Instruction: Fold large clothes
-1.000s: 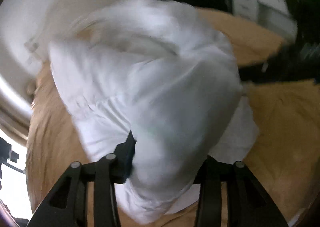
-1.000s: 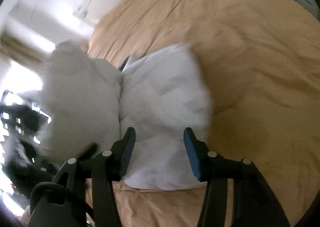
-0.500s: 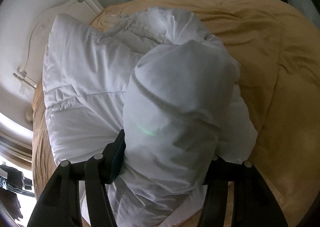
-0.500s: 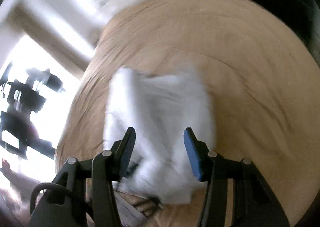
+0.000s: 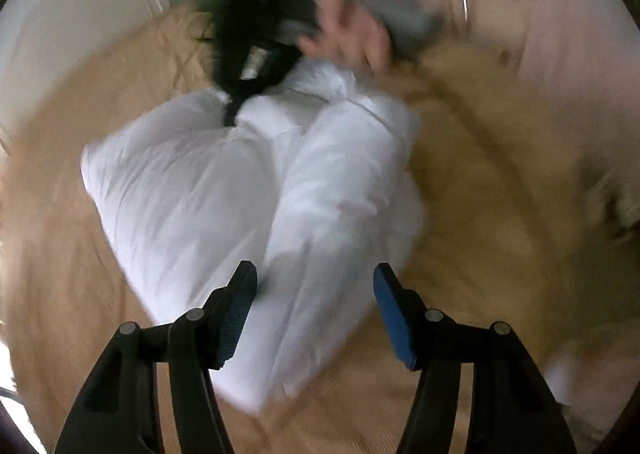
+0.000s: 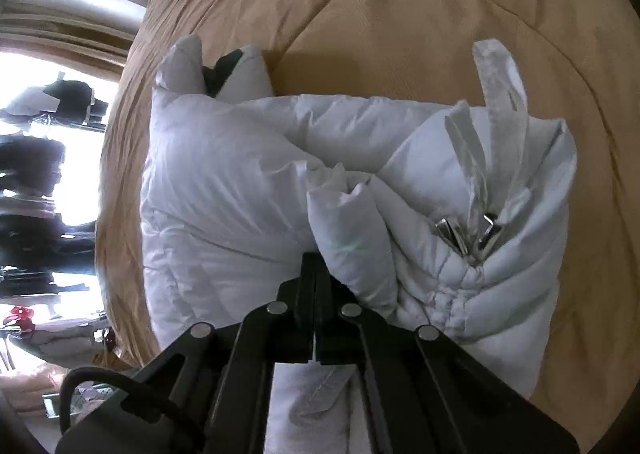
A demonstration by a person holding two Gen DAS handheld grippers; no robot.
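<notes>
- White padded jacket (image 5: 256, 189) is lying bundled near the middle of the tan bedspread (image 5: 500, 213), with bare cover showing on every side of it in the left wrist view.
- Bedspread is running out to its left edge in the right wrist view, where a bright window (image 6: 48, 125) and dark hanging clothes are showing beyond the drop.
- Left gripper (image 5: 314, 314) is hovering over the near end of the jacket, its jaws spreading wider and gripping nothing; the blue pads (image 5: 394, 318) are standing clear of the fabric, which is showing between them from above.
- Right gripper (image 6: 316, 294) is sitting with its jaws clenched together, tips pressed into a fold of the jacket (image 6: 248, 189); a sliver of white is showing between the fingers, but whether cloth is really pinched cannot be told.
- One jacket is in play, and two grippers are working it, one at each end.
- Two metal zipper pulls (image 6: 468, 234) are glinting in the crumpled collar area, and one loose strap is sticking up beside them.
- A blurred hand (image 5: 352, 33) is showing at the far end in the left wrist view, holding the other gripper's dark body.
- Open bedspread is lying to the right of the bundle, wide and free.
</notes>
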